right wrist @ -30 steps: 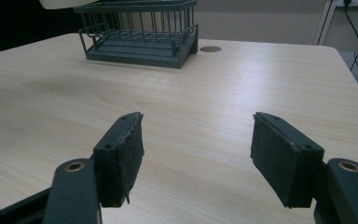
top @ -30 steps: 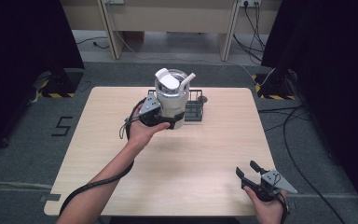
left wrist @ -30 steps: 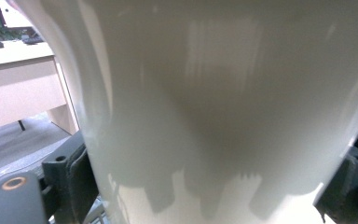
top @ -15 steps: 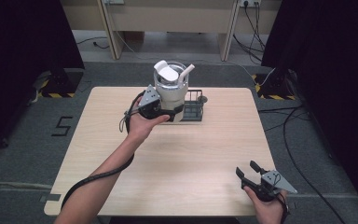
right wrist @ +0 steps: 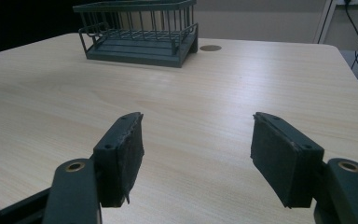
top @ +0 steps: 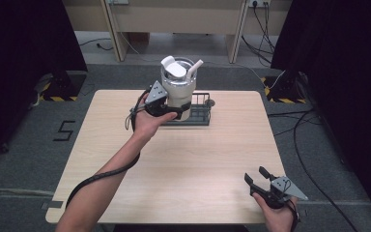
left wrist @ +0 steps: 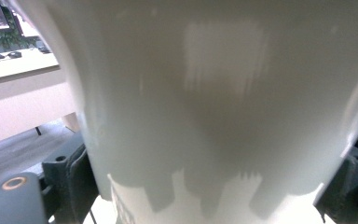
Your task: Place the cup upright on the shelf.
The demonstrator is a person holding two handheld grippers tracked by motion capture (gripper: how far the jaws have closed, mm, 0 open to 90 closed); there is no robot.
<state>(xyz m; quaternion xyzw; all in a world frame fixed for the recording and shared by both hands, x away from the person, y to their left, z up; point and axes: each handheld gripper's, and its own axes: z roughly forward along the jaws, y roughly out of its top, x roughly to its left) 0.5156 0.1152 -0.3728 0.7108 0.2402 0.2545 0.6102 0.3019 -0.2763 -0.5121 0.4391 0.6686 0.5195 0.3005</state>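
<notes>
One white lidded tumbler (top: pixel 178 89) rides in our left gripper (top: pixel 166 110), jaws clamped on its body, held above the wire rack (top: pixel 199 110). We keep it upright and level. Our right gripper (top: pixel 261 178) idles open near the table's (top: pixel 207 159) front edge; its own view reveals the rack standing empty.

Left gripper (top: pixel 174 108) raised, clamped — right gripper (top: pixel 260 177) low, jaws apart
</notes>
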